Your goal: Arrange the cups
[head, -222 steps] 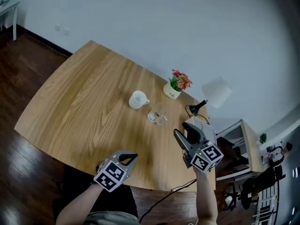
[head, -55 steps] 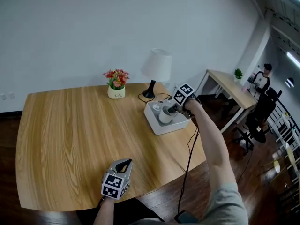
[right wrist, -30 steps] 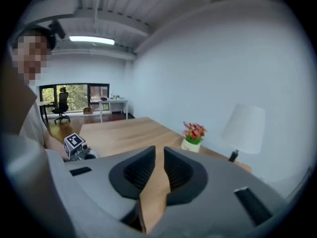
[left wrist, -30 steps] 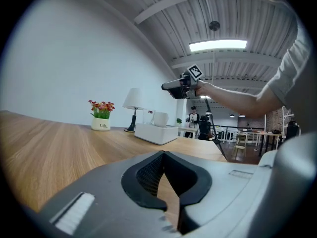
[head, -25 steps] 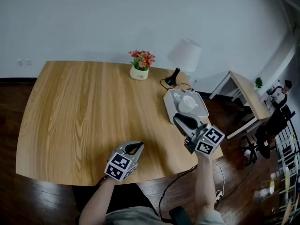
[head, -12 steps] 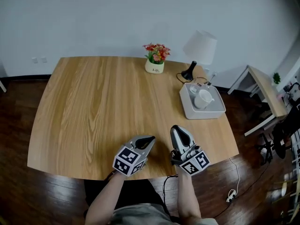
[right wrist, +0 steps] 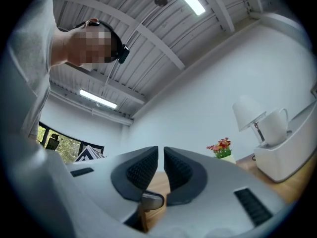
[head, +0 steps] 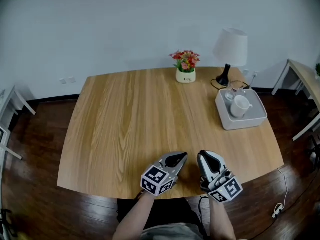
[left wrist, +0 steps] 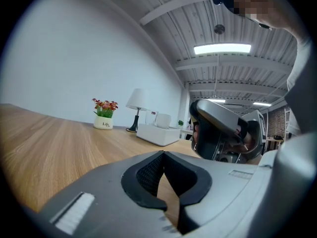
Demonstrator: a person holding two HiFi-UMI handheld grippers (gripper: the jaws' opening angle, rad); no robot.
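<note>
Far off, cups (head: 240,104) in tray (head: 250,123) near lamp (head: 231,46), flowerpot (head: 185,76); hand-held grippers (head: 183,155) (head: 202,154) closed, empty.

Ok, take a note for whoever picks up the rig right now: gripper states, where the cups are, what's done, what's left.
Left gripper: shut, empty, over the table's near edge.
Right gripper: shut, empty, right beside it.
White mug and glass cup: both in the grey tray on the table's right side, near the lamp.
Done: both cups look placed.
Left: probably nothing; I see no other cup.
</note>
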